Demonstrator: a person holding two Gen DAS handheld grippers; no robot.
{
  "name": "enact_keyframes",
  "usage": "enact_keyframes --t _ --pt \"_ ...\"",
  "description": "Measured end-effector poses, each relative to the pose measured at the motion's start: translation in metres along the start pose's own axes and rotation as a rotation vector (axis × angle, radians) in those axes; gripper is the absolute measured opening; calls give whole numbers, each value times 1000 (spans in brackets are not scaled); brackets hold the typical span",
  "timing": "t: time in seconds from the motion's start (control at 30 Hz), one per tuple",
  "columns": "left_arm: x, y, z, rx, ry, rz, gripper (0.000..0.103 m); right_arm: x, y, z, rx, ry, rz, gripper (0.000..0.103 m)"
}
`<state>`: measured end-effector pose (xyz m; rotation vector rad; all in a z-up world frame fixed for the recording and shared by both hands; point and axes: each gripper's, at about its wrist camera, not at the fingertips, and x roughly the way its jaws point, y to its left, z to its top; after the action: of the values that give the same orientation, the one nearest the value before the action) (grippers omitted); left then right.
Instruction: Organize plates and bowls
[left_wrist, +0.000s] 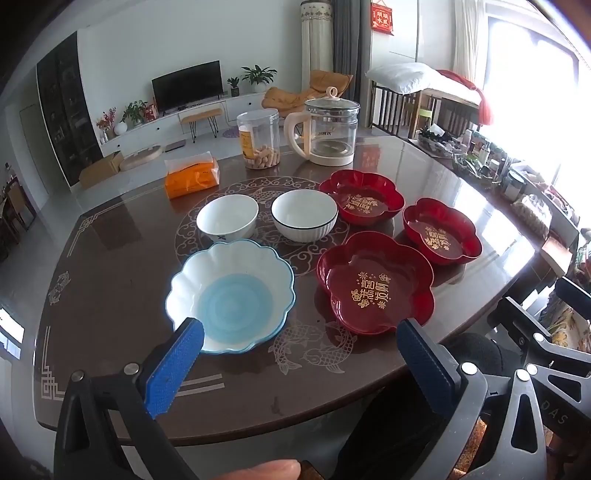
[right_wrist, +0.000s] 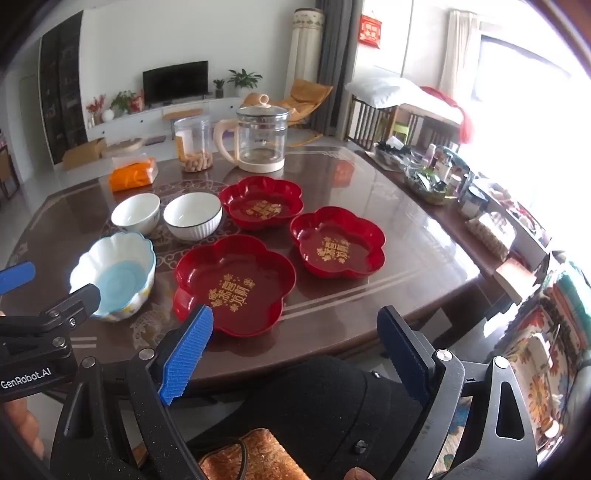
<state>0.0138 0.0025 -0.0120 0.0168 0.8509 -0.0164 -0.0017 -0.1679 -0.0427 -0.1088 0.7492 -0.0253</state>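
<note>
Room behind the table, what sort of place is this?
Most likely the living and dining area of a home. A dark glossy dining table holds bowls and red flower-shaped plates, and behind it are a flat-screen television on a low white cabinet and tan lounge chairs.

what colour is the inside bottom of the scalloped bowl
Pale blue, white sides; the scalloped bowl shows best in the left wrist view.

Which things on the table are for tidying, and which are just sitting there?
For tidying: three red plates, blue bowl, two white bowls.

Just sitting there: glass kettle, snack jar, orange tissue pack.
</note>
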Motion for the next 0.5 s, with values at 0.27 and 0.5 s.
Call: enact_keyframes --t 0.27,0.5 --pt "9 2 -4 -2 43 9 103 -3 -6 4 -2 20 8 92" --pt "11 5 -7 -1 52 22 103 -1 -4 3 -8 26 7 92"
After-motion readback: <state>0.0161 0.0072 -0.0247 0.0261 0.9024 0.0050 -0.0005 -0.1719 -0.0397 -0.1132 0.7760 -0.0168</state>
